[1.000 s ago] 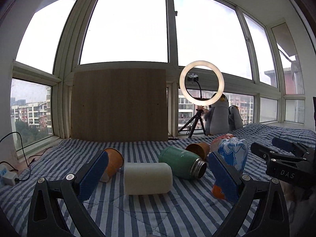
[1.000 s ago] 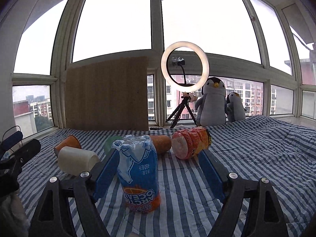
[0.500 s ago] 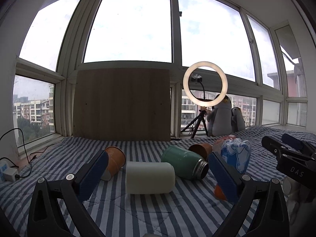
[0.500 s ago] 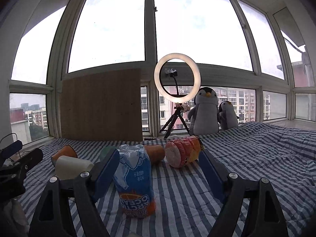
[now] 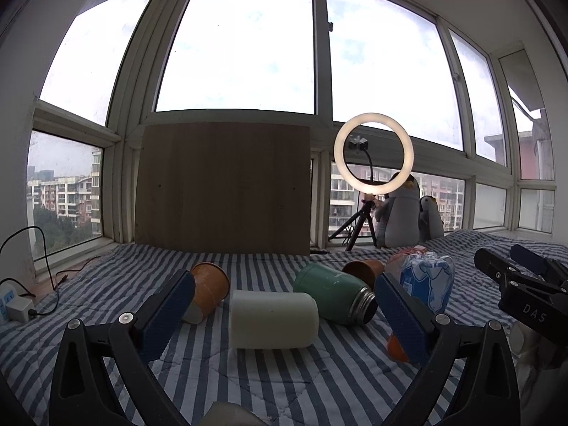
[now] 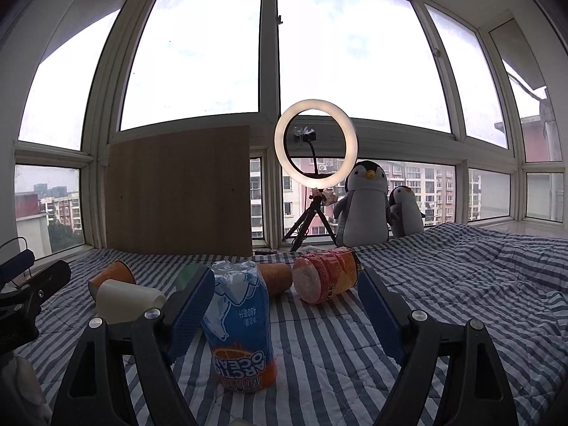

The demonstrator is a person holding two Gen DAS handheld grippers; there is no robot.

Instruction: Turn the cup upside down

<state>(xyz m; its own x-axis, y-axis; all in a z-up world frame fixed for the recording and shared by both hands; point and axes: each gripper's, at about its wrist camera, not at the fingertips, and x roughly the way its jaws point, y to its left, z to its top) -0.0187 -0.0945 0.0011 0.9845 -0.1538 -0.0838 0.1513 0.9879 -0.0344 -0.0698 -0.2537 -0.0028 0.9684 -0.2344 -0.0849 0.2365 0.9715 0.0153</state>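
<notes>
Several cups lie on their sides on the striped blanket (image 5: 269,383). In the left wrist view a white cup (image 5: 273,319) lies straight ahead between the open fingers of my left gripper (image 5: 284,280), which holds nothing. Beside it are an orange paper cup (image 5: 209,284), a green flask (image 5: 333,296) and a brown cup (image 5: 364,271). In the right wrist view my right gripper (image 6: 285,273) is open. A blue bottle (image 6: 239,323) stands with its label upside down just inside the left finger. A red-orange noodle cup (image 6: 326,280) lies beyond.
A wooden board (image 5: 223,184) leans on the window at the back. A ring light (image 5: 372,117) on a tripod and two plush penguins (image 6: 365,206) stand at the back right. A power strip (image 5: 14,305) with cables sits at the far left.
Both views have shifted only slightly and brightened. The cups and bottle have not moved, and both grippers stay open and hold nothing.
</notes>
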